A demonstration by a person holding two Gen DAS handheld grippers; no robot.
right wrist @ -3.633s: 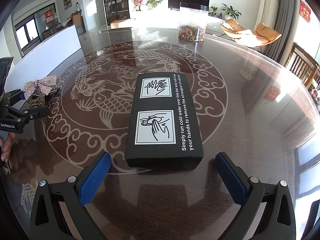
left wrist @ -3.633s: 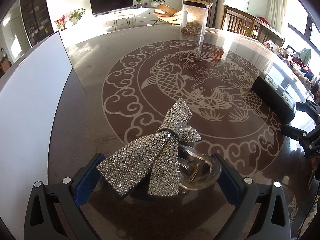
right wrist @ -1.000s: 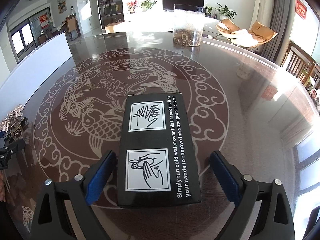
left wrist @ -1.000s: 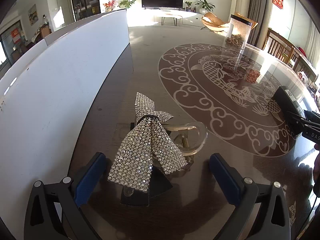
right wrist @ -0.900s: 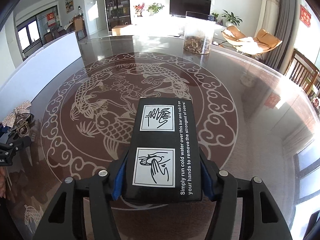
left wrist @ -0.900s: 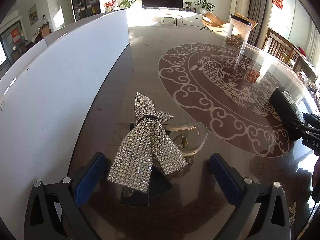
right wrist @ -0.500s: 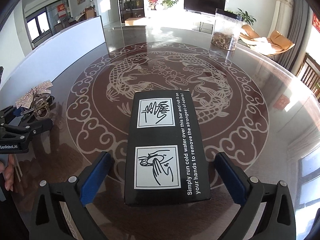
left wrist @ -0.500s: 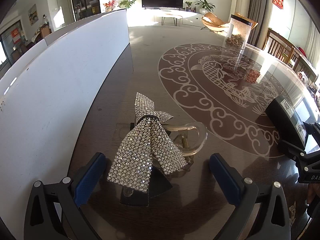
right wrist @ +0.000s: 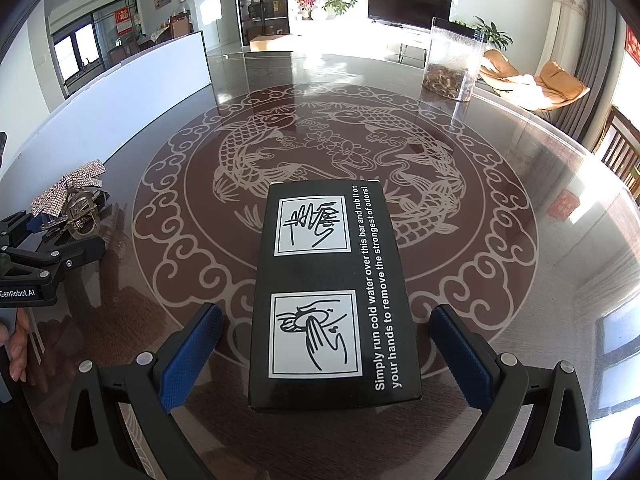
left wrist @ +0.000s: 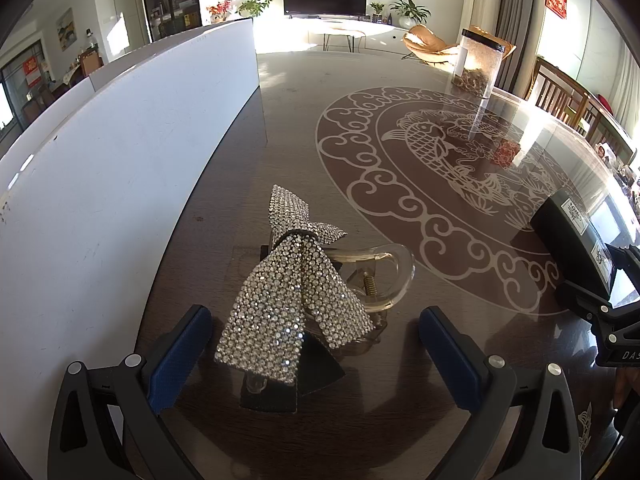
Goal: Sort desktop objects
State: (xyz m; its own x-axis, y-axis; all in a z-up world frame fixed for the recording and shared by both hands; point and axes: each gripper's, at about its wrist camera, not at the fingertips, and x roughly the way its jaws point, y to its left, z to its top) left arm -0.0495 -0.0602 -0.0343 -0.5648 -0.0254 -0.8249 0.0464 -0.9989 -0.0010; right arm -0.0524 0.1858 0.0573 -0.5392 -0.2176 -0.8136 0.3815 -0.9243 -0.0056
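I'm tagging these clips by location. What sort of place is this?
Most likely a home living and dining room: a television on the far wall, an orange lounge chair, potted plants, and a big glass-topped table.

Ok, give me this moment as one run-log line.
left gripper: open, around rhinestone bow hair clip | right gripper: open, pads clear of black box | both items resting on table

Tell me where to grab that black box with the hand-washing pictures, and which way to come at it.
Grip the black box across its two long side faces near the closest end, coming from above and behind, as the right gripper already sits. The box lies flat on the table, long axis running away from the gripper, so its narrow width probably fits between the open jaws, which straddle it without touching.
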